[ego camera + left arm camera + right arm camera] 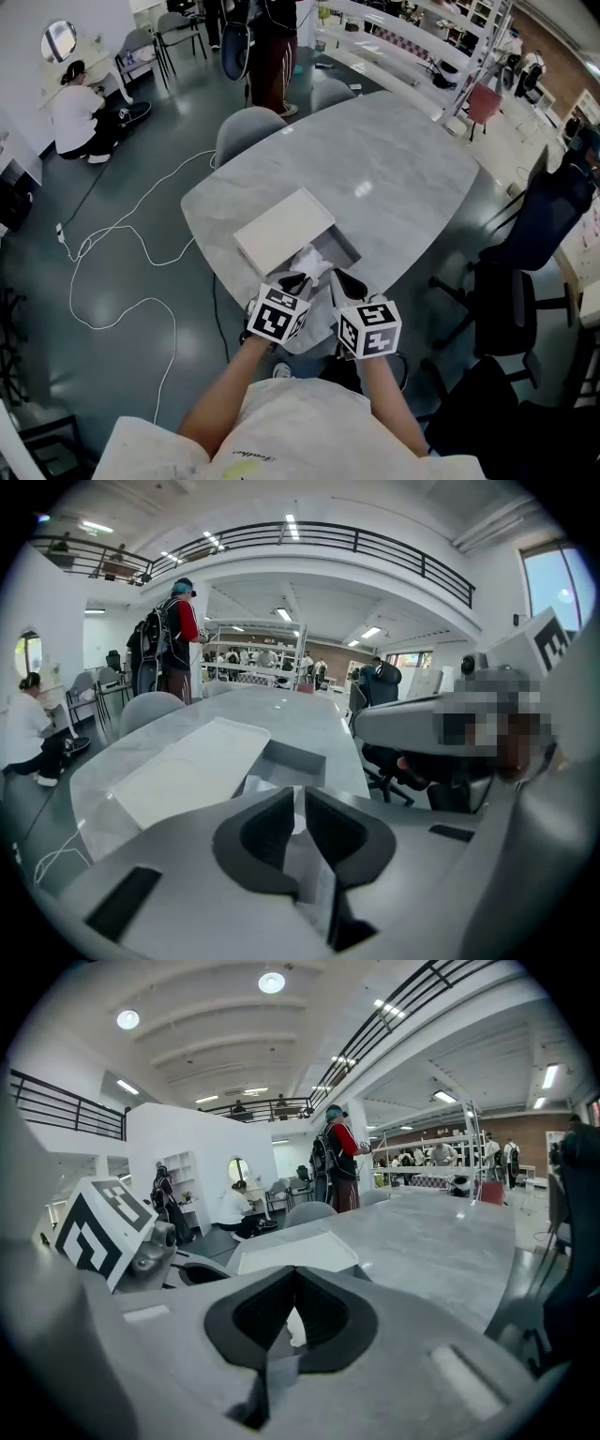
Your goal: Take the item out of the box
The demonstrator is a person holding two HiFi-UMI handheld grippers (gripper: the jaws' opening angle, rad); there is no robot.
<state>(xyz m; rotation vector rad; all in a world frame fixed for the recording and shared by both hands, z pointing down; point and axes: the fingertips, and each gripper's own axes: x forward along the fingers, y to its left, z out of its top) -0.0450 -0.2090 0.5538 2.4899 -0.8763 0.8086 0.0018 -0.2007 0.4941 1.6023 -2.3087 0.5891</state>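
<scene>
**Q:** Where's the item?
**A:** The white crumpled item [311,263] is at the open end of the box [281,230], on the side nearest me. It touches the lip of the grey tray [341,249]. I can't tell how much of it is inside.

**Q:** And the box itself?
**A:** It lies flat on the marble table [403,159]. A white top covers most of it, and the grey inside shows only at the end toward me.

**Q:** Left gripper?
**A:** My left gripper [298,278] is just off the box's open end, on the item. In the left gripper view the left gripper [298,795] has its jaws drawn narrow, with a strip of the white item [297,819] pinched between the pads. The box [192,771] lies right beyond the tips.

**Q:** Right?
**A:** My right gripper [345,281] is beside the left one, at the same end of the box, and it also touches the item. In the right gripper view the right gripper [295,1275] has its tips together, with a sliver of the white item [292,1327] caught behind them. The box [298,1252] is straight ahead.

**Q:** Anything else near the box?
**A:** A grey chair [246,131] stands past its far side, off the table.
</scene>
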